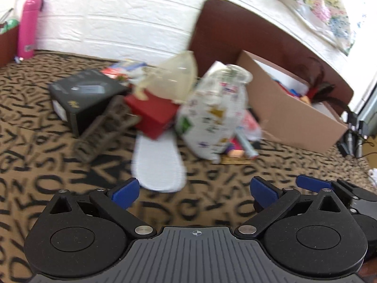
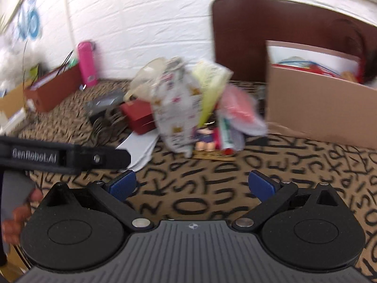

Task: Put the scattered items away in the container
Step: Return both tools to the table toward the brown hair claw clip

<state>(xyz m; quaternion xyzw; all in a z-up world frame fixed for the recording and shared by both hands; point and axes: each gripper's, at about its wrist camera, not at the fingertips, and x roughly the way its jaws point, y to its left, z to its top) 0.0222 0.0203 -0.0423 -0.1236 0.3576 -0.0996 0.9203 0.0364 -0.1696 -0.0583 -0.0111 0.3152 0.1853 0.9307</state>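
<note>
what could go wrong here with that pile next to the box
1. The printed plastic bag leans on the red box and other items; pulling one could topple the heap.
2. The cardboard box already looks partly full, so added items may spill.
3. Both claws, left and right, are open and close together; they might collide.
</note>
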